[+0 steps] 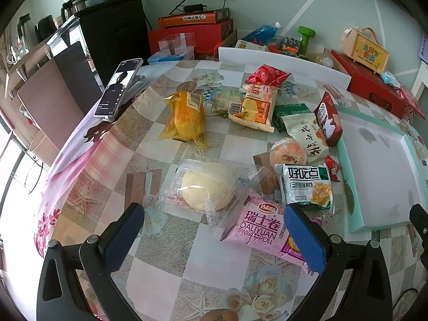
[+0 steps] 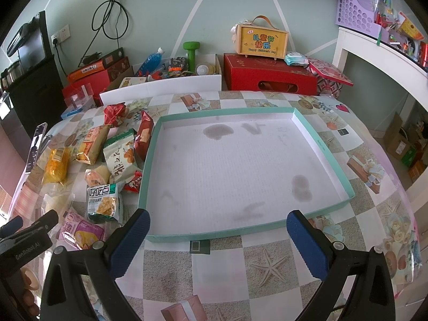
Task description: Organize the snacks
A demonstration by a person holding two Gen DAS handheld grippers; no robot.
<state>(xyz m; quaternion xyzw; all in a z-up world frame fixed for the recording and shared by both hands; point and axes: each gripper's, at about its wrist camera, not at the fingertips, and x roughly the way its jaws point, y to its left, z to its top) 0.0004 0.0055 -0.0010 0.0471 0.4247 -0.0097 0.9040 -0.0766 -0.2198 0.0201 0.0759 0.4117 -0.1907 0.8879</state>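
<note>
Several snack packs lie on the patterned table left of a shallow teal-rimmed tray [image 2: 325, 144]. My left gripper [image 1: 214, 235] is open and empty, just above a pink Swiss roll pack [image 1: 256, 228] and a clear-wrapped round bun [image 1: 206, 187]. Further off lie a green-white cracker pack [image 1: 306, 186], a yellow bag [image 1: 184, 116], an orange chip pack [image 1: 255, 107] and a red pack [image 1: 266, 75]. My right gripper [image 2: 218, 240] is open and empty, at the tray's near edge. The tray [image 1: 345, 160] holds nothing.
A phone on a stand [image 1: 117, 88] is at the table's left edge. Red boxes [image 2: 270, 77], a green dumbbell [image 2: 191, 50] and a white board [image 2: 160, 88] stand behind the table. The left gripper's body [image 2: 24, 238] shows at lower left in the right wrist view.
</note>
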